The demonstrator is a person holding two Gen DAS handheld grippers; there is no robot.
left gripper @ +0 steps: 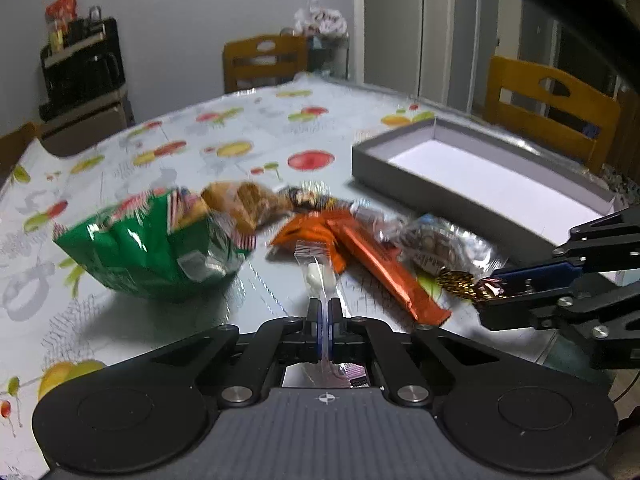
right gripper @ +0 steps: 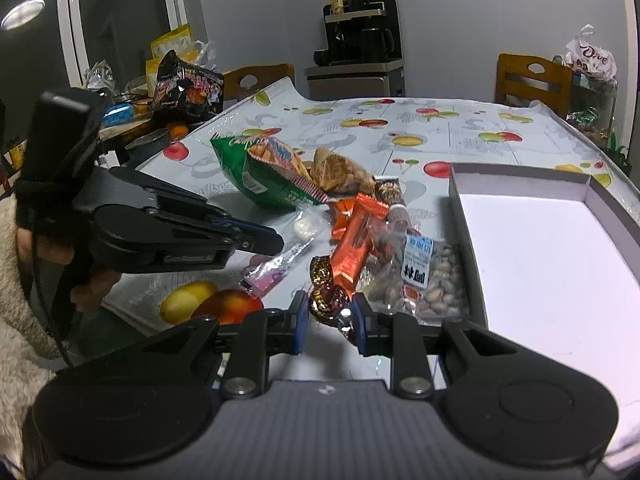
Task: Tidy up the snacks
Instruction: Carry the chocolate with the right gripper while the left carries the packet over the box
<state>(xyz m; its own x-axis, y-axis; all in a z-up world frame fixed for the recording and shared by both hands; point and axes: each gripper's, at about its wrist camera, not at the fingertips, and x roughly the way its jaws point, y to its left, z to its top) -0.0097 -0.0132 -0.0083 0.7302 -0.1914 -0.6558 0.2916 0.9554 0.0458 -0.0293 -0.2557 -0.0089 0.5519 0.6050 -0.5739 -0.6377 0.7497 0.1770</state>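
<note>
My left gripper (left gripper: 324,305) is shut on a clear candy wrapper (left gripper: 318,270) with a white sweet inside; it also shows from the right wrist view (right gripper: 296,236). My right gripper (right gripper: 329,307) is shut on a brown-and-gold foil chocolate (right gripper: 326,300), seen from the left wrist view too (left gripper: 464,283). Ahead lies a snack pile: a green chip bag (left gripper: 156,240), an orange wafer bar (left gripper: 384,268), a pastry packet (left gripper: 244,200) and a bag of pistachios (right gripper: 424,280). An open grey box (right gripper: 456,188) with a white floor stands on the right, nothing inside.
The table wears a fruit-print plastic cloth (left gripper: 240,128). Wooden chairs (left gripper: 548,112) stand around it. A black shelf unit (right gripper: 360,40) is against the far wall. Bags and clutter (right gripper: 184,88) sit at the table's left end.
</note>
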